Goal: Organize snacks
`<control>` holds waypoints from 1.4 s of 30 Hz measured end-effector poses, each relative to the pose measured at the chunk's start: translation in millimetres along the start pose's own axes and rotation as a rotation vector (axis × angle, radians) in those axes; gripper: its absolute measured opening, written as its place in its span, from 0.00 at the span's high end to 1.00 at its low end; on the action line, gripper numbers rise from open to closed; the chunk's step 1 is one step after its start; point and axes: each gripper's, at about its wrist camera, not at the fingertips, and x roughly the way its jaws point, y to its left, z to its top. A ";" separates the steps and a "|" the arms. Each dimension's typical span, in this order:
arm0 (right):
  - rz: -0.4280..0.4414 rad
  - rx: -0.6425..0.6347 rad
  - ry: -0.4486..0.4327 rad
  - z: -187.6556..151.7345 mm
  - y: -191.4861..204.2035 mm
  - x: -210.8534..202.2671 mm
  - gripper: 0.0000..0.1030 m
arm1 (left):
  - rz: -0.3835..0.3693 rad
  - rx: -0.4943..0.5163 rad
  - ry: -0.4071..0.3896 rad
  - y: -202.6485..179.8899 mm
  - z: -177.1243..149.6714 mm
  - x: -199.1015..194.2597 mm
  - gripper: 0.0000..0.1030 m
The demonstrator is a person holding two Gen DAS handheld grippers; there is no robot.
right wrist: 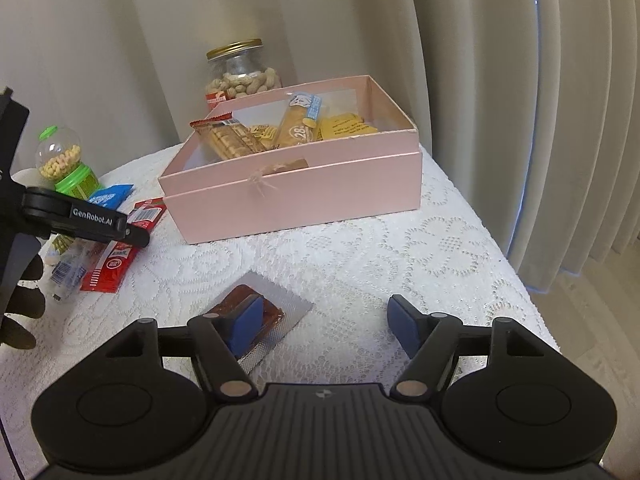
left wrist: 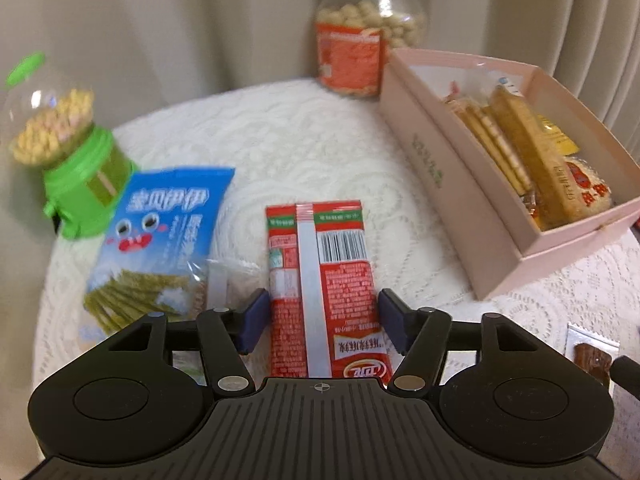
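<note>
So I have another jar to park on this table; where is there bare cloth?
Free: between the pink box and the silver packet, and right of that packet. Crowded: left side, around the red packet, blue bag and green dispenser.

Left gripper (left wrist: 320, 316): jaws spread wide, angled steeply down, pads pressing on nothing. Right gripper (right wrist: 322, 326): jaws apart, tilted down. A dark-gloved hand (right wrist: 20, 300) carries the left tool.

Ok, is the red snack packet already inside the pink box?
No, the red packet lies on the lace cloth outside the pink box.
</note>
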 end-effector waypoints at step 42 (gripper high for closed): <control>0.000 -0.136 0.127 21.2 71.0 26.3 0.46 | -0.232 -0.012 -0.062 -30.3 -120.6 -89.1 0.45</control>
